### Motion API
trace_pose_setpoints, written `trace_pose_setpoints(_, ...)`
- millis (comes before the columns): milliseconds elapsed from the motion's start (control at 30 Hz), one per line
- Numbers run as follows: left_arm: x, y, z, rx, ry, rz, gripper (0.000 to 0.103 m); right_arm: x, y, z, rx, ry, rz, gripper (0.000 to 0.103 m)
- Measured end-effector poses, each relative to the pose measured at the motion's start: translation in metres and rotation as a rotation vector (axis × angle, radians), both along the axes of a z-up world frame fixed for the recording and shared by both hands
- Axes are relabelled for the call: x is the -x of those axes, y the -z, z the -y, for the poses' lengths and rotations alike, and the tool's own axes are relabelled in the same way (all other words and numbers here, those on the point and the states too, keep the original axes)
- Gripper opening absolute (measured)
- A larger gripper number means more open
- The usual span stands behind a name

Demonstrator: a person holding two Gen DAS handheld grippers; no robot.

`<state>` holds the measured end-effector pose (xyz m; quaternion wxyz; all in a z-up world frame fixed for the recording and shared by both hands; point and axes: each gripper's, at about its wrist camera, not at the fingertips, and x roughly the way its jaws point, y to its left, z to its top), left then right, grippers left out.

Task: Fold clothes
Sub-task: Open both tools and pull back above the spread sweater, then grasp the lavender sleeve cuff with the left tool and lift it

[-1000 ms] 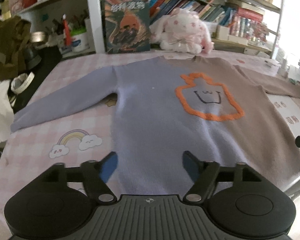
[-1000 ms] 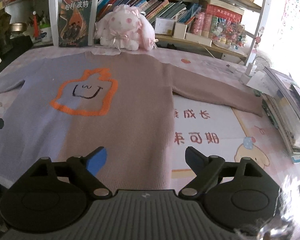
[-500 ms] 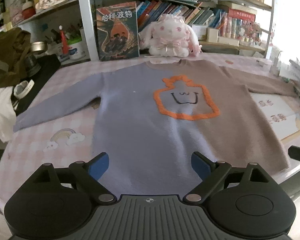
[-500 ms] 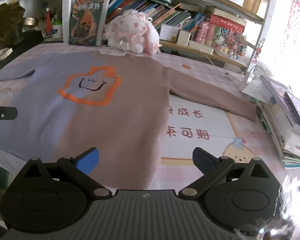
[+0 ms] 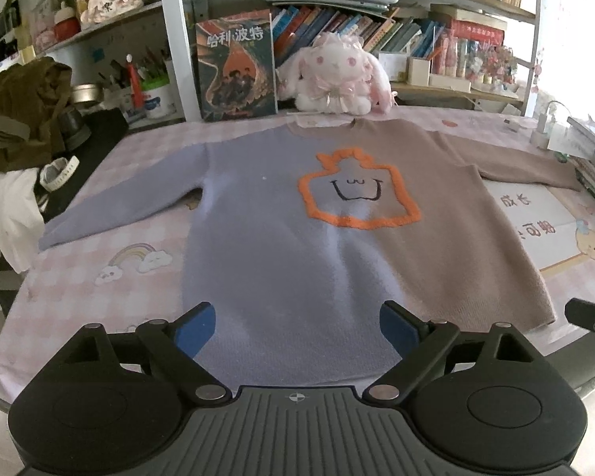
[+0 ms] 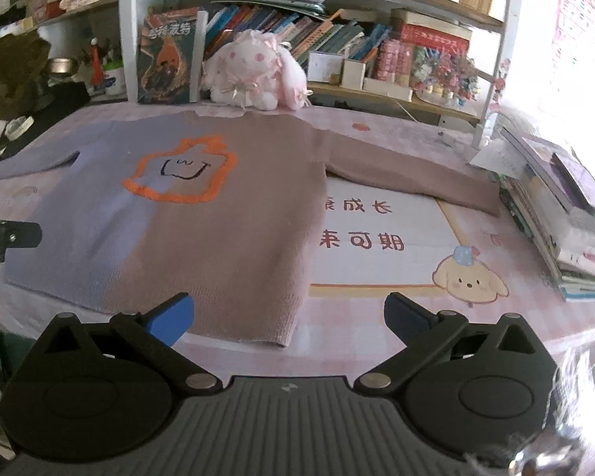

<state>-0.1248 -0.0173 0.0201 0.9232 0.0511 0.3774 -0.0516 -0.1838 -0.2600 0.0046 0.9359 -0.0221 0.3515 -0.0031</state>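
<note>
A sweater (image 5: 281,261), lavender on its left half and tan on its right, lies flat and face up on the pink checked table (image 5: 79,277). An orange outline with a small face (image 5: 357,190) marks its chest. Both sleeves are spread out to the sides. My left gripper (image 5: 297,327) hovers over the lavender hem, open with nothing between its blue pads. My right gripper (image 6: 288,317) hangs over the tan hem's right corner (image 6: 285,337), open and empty too. The sweater (image 6: 226,230) fills the left of the right wrist view. Each gripper shows at the edge of the other's view.
A pink plush rabbit (image 5: 333,79) and an upright book (image 5: 236,71) stand behind the collar, below crowded shelves. A stack of books (image 6: 567,214) lines the right table edge. Dark clothes (image 5: 20,115) are piled at the left. A printed sheet (image 6: 377,234) lies beside the tan side.
Both grippers drew back toward the table's near edge, so the whole sweater now shows. Their jaws spread wider. The sweater itself has not moved.
</note>
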Motion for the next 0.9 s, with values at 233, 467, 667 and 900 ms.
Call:
trace_pose_setpoints(233,-0.01,0.006,-0.043,0.01,0.046,0.003,0.092,-0.007,0.001,-0.03,-0.01,0.073,-0.009,0.103)
trace_pose_setpoints(467,-0.04,0.01,-0.121,0.049,0.079,-0.031,0.093,-0.021,0.0,-0.094,-0.017,0.146,-0.019,0.103)
trace_pose_setpoints(667,-0.067,0.022,-0.186,0.11,0.04,-0.03,0.093,-0.029,0.005,-0.147,0.004,0.202,-0.04,0.103)
trace_pose_setpoints(900,-0.11,0.039,-0.265,0.207,-0.157,0.02,0.079,-0.039,0.002,-0.184,0.052,0.242,-0.048,0.103)
